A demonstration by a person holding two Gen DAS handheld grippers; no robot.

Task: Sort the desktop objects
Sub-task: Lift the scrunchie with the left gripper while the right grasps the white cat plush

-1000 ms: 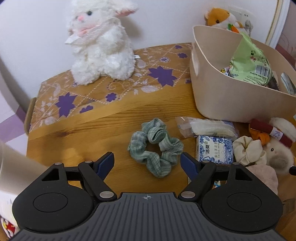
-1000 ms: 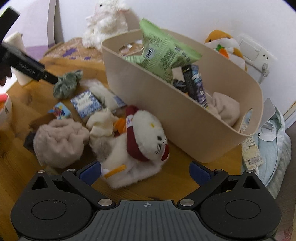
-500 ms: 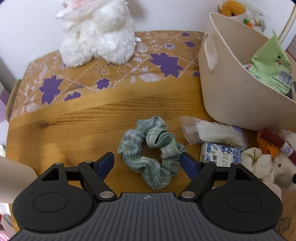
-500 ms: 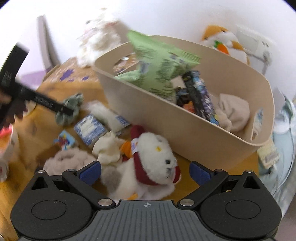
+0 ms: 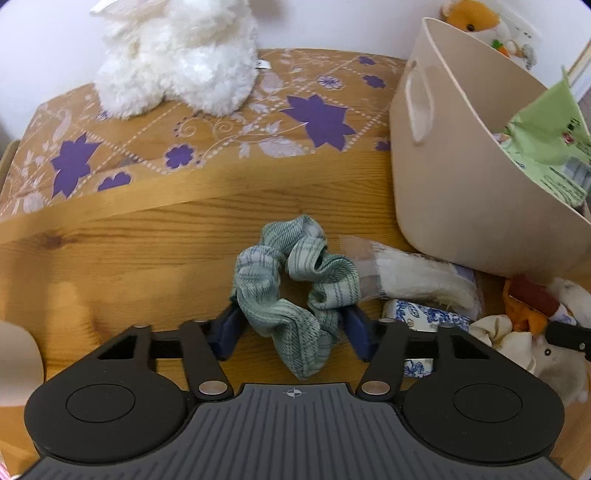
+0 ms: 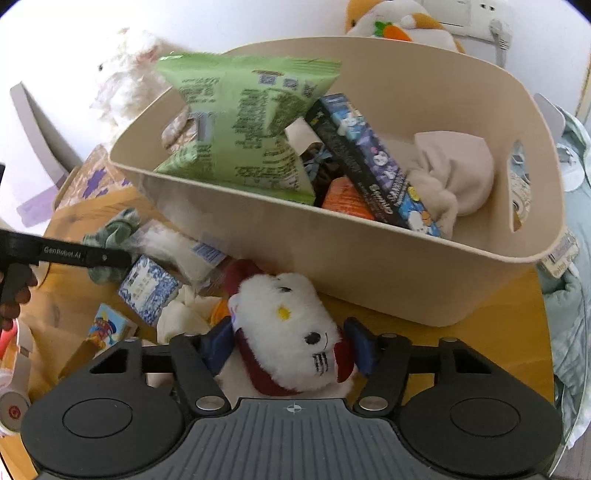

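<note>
We're down low over the wooden table now, and our left gripper has just been closing its jaws around the green plaid scrunchie: the blue pads sit against the fabric on both sides, bunching it, with the scrunchie resting on the table. Just to its right lie a clear packet of white stuff and a blue-and-white patterned pack, and beyond them the beige storage bin stands on the table with a green snack bag poking out. A fluffy white rabbit toy sits at the back on a floral mat. Over on the other side, our right gripper has just been closing too, and its jaws are clamped on the white cat plush with the dark red bow, the pads pressed into its head from both sides; the plush lies on the table right in front of the bin. Inside the bin we see the green snack bag, a dark printed box leaning on it and a cream cloth bundle. In the right wrist view the left gripper's black arm reaches across the scrunchie, a small comic-print card box lies near us, and an orange plush peeks over the bin's far rim.
</note>
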